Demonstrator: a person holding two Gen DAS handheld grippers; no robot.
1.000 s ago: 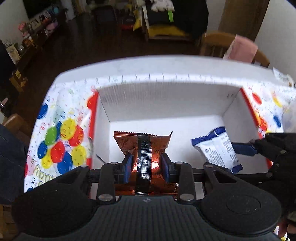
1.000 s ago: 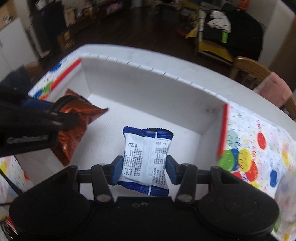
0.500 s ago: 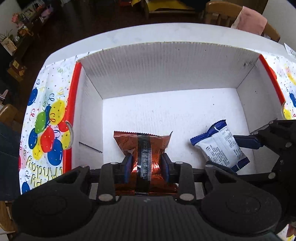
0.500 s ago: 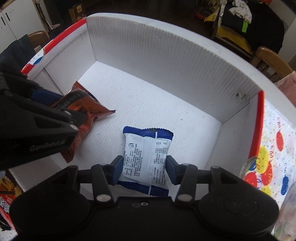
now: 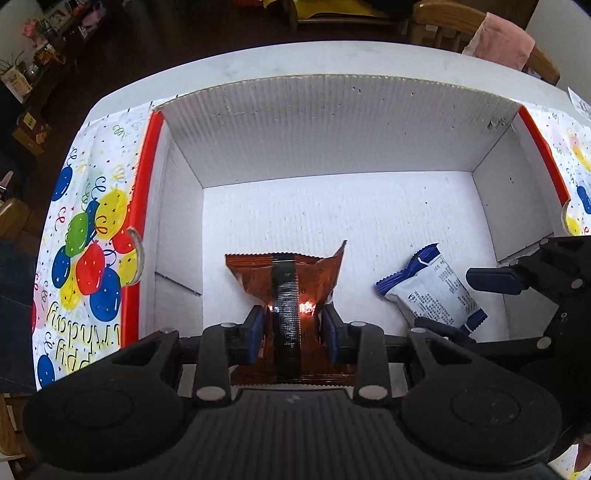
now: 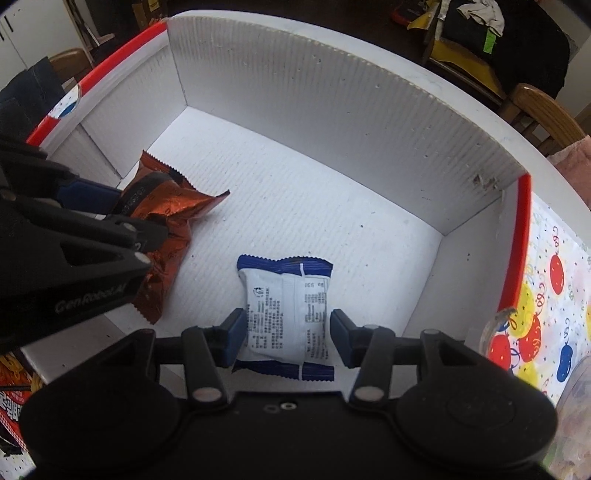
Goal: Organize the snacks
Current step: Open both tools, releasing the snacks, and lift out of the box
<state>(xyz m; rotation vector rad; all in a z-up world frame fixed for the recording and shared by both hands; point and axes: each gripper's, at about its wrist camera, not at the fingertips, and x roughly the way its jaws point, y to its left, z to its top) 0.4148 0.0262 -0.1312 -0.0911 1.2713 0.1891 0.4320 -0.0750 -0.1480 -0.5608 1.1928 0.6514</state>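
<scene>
A white cardboard box (image 5: 332,125) with red rims lies open on the balloon tablecloth. My left gripper (image 5: 293,334) is shut on an orange-brown snack packet (image 5: 295,269), held low inside the box near its left side; it also shows in the right wrist view (image 6: 166,218). A white and blue snack packet (image 6: 286,314) lies on the box floor between the fingers of my right gripper (image 6: 284,338), whose jaws stand slightly apart from it. The packet also shows in the left wrist view (image 5: 432,291), with the right gripper (image 5: 491,280) beside it.
The box walls (image 6: 332,99) rise on all sides of both grippers. A red snack bag (image 6: 11,398) lies outside the box at lower left. Wooden chairs (image 5: 461,26) stand beyond the table (image 5: 258,62). A clear container (image 6: 576,417) sits at right.
Both grippers have gone down into the box with their packets. The right gripper's jaws have widened and its white and blue packet now rests on the box floor.
</scene>
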